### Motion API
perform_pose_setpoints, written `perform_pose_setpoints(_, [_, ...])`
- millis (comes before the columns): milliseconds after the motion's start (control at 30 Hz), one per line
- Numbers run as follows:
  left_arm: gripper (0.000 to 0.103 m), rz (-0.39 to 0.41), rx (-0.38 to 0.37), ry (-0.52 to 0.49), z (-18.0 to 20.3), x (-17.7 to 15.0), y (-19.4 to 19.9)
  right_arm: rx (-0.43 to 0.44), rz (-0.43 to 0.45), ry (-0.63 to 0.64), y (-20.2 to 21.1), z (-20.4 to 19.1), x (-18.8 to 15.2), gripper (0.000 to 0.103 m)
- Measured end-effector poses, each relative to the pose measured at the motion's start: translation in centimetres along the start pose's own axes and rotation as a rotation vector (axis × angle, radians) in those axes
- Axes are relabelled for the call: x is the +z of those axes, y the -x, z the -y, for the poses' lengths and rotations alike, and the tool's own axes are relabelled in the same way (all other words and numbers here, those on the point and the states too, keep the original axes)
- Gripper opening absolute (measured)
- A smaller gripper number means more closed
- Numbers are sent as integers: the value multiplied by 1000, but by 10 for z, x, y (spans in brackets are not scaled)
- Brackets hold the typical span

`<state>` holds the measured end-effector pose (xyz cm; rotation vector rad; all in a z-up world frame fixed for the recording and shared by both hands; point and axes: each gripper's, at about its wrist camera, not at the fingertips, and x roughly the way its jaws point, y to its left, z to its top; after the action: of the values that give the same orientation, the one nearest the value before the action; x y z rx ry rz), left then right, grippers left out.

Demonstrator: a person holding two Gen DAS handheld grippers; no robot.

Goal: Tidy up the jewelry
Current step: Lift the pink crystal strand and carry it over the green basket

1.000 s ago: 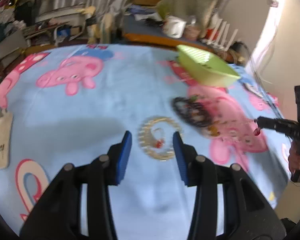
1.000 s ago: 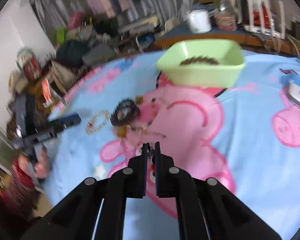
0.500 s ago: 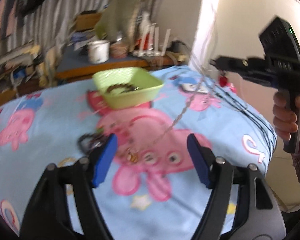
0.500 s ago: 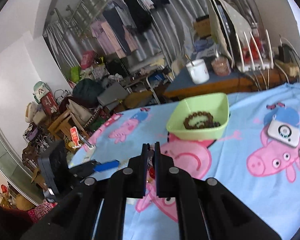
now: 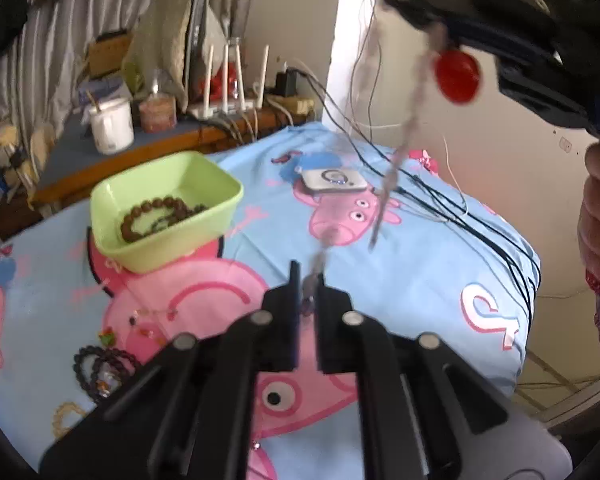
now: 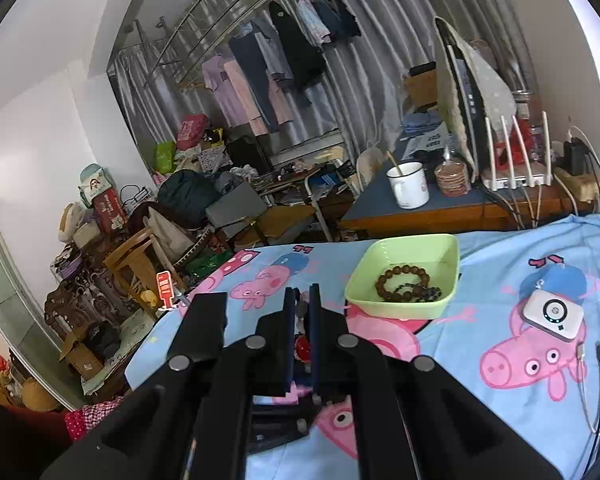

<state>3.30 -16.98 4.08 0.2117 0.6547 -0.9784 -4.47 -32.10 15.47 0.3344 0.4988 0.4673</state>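
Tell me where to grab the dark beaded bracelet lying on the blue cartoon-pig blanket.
Probably pinch one arc of the dark beaded bracelet from straight above, one finger inside the loop, one outside: it lies flat on the blanket.

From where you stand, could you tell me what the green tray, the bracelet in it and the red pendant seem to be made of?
Green tray: likely plastic; smooth, matte, uniform colour, moulded rounded corners.
Bracelet: probably wooden beads; brown, round, with a dull sheen.
Red pendant: possibly glass or resin; glossy, saturated red, though motion blur leaves it open.
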Motion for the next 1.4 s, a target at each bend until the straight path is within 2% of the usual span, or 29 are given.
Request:
perform_pose_setpoints(167, [5, 64, 25, 77, -30, 3, 27, -10, -51, -73, -27, 32, -29, 0])
perform_pose_setpoints(267, [5, 100, 34, 129, -50, 13, 51, 22, -57, -139, -49, 52, -53, 0])
perform_pose_setpoints(333, [5, 111, 28, 147, -57, 18, 61, -1, -56, -146, -59, 55, -63, 0])
perform_pose_setpoints(433, [5, 125, 25, 152, -60, 28, 74, -6, -77, -97, -73, 40, -70, 2])
perform_pose_setpoints(467, [5, 131, 18, 154, -60, 32, 78, -1, -80, -72, -76, 33, -72, 21])
perform_pose_setpoints(500, [5, 135, 13, 155, -59, 34, 82, 0, -78, -47, -78, 26, -72, 33])
perform_pose_setpoints(600, [5, 155, -2, 146, -54, 46, 94, 15, -48, 51, -81, 1, -70, 51])
perform_pose_setpoints(667, [5, 165, -14, 133, -50, 53, 101, 15, -40, 98, -86, -11, -64, 56])
perform_pose_setpoints(767, [5, 171, -30, 109, -41, 61, 108, -10, -17, 142, -93, -21, -50, 56])
perform_pose_setpoints(833, [5, 172, -43, 88, -35, 68, 112, -6, -47, 143, -101, -20, -38, 56])
perform_pose_setpoints(867, [5, 173, -51, 76, -32, 73, 114, 14, -90, 129, -107, -17, -32, 51])
perform_pose_setpoints(900, [5, 177, -57, 71, -30, 77, 116, 50, -139, 103, -113, -13, -26, 14])
perform_pose_setpoints(933, [5, 181, -61, 69, -29, 80, 118, 86, -203, 52, -120, -6, -18, 0])
perform_pose_setpoints(967, [5, 187, -63, 70, -29, 83, 120, 106, -225, -11, -123, 4, -11, 0])
perform_pose_setpoints(1033, [6, 202, -51, 69, -31, 93, 124, 119, -215, -26, -120, 8, 1, 0])
perform_pose_setpoints(1167, [6, 218, -3, 70, -40, 114, 121, 57, -207, -2, -123, 11, 35, 0])
perform_pose_setpoints(1400, [6, 151, 127, 150, -83, 141, 70, -90, -218, -4, -151, 50, 93, 0])
